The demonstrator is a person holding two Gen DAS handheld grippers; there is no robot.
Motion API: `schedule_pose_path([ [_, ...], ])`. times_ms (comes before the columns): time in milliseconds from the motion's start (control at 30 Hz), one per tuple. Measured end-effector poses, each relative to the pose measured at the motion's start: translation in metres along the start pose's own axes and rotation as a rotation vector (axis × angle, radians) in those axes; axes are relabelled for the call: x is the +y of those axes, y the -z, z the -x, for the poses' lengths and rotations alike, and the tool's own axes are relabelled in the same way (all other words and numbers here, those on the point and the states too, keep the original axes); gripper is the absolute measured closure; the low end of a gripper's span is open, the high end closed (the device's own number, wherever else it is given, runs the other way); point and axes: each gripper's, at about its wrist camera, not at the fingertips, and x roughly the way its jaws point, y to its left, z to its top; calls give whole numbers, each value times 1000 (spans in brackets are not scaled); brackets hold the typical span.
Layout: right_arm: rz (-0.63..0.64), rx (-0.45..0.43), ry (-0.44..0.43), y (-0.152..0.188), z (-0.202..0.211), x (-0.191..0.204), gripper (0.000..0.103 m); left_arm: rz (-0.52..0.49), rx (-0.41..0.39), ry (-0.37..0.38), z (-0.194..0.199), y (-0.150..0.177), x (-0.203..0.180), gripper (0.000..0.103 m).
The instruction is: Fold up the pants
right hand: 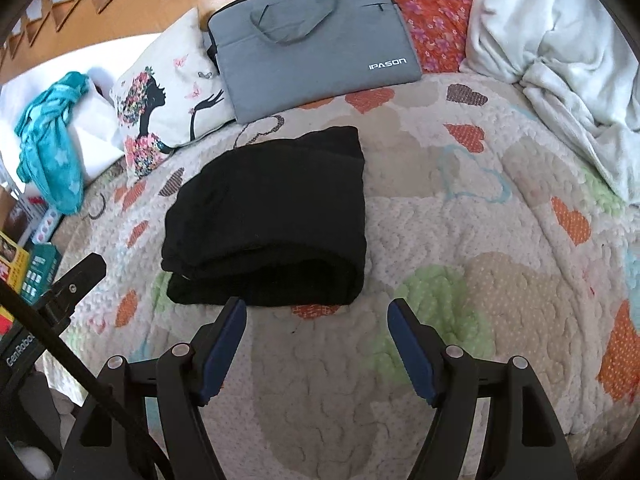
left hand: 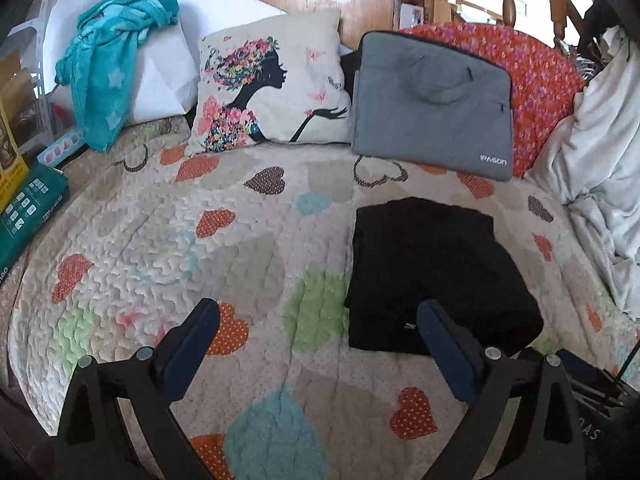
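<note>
Pants point(right hand: 268, 220), black and folded into a thick compact stack, lie on the heart-patterned quilt point(right hand: 460, 320) just ahead of the right gripper point(right hand: 316, 312) and slightly to its left, with the rounded fold edge facing its fingers. Both tools hang empty: the right gripper's jaws are spread wide above bare quilt, and the left gripper point(left hand: 320, 312) is likewise spread, the stack sitting ahead and to its right. Judging by the tidy bundle and the released grip, folding looks essentially finished. Beyond the stack, a grey IPASON laptop bag point(right hand: 316, 40) leans against a red floral cushion point(right hand: 436, 8).
</note>
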Motion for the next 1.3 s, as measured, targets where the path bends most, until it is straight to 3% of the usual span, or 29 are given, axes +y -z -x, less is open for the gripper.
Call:
schedule_pose_path([
  [467,4,59,28,2,-27,-5,24,-9,114,29,-32,7,-4,5],
  [1133,38,75,47,6,-34,-1,22,-12,97,30,-28,4,-5,5],
  [1300,24,71,53,5,-33,-4,22,15,131,56,-33,6,-2,5],
])
